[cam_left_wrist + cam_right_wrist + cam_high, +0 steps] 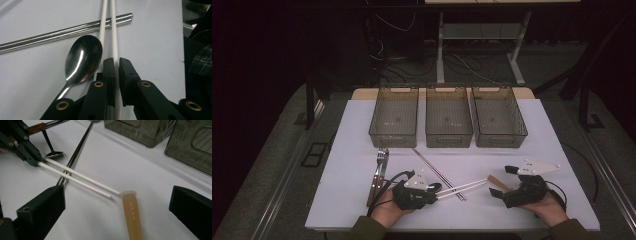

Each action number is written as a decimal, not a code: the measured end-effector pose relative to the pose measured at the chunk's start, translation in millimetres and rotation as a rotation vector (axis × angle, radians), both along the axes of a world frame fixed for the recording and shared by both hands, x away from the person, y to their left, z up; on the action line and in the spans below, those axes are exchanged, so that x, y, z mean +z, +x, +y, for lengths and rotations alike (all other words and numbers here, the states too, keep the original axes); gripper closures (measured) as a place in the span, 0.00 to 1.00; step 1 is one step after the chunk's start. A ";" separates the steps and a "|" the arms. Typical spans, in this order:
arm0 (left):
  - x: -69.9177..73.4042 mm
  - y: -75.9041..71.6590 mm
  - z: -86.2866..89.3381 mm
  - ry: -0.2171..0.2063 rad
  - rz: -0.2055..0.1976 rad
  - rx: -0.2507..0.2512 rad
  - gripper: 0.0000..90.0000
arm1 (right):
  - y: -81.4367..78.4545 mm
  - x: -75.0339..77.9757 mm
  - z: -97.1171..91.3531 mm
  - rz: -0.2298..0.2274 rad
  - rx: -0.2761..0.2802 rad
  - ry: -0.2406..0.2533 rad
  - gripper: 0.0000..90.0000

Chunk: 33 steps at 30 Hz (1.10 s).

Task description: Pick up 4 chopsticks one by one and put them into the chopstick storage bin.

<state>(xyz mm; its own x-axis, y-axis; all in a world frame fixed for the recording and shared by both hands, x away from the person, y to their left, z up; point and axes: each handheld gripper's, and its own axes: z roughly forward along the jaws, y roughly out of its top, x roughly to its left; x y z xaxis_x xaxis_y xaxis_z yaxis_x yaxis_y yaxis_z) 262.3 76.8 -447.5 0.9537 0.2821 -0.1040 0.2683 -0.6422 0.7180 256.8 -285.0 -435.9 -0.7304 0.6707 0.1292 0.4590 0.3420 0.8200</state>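
Note:
My left gripper [436, 195] [117, 60] lies low on the white table, shut on a white chopstick [114, 35]. Its twin [103, 22] runs along the outside of one jaw. Both white sticks [462, 188] [80, 178] point toward my right gripper [499, 181] [116, 193] and cross a pair of steel chopsticks [439, 175] [62, 33] [77, 150]. A steel spoon [83, 58] [53, 153] lies beside the left jaws. The right gripper stands open around the end of a tan plastic handle [132, 217] [498, 181], without touching it.
Three smoky plastic bins [394, 116] [448, 117] [498, 117] stand in a row at the back of the table; two of them show in the right gripper view [140, 130] [192, 147]. A fork and other cutlery [379, 170] lie at the left. The table's front edge is close to both hands.

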 end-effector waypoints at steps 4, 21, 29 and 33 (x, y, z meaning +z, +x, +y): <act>2.7 -0.1 2.1 -0.027 0.008 0.004 0.93 | 1.4 2.0 2.1 -0.006 0.002 0.011 0.01; 14.7 -1.6 7.5 -0.093 0.031 0.037 0.94 | 2.0 3.8 1.6 -0.011 -0.011 0.022 0.01; 16.7 -0.2 11.0 -0.104 0.033 0.058 0.94 | 3.8 3.2 1.2 -0.003 -0.014 0.033 0.01; 18.4 2.4 14.8 -0.111 0.027 0.067 0.94 | 4.5 3.5 1.2 0.000 -0.016 0.039 0.01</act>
<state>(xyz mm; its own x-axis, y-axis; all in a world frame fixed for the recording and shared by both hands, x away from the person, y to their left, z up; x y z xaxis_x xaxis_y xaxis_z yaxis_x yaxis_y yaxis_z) 264.7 91.6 -429.0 0.9296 0.3306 -0.1631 0.3279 -0.5392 0.7757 261.3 -283.8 -432.3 -0.7195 0.6767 0.1560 0.4646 0.3021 0.8324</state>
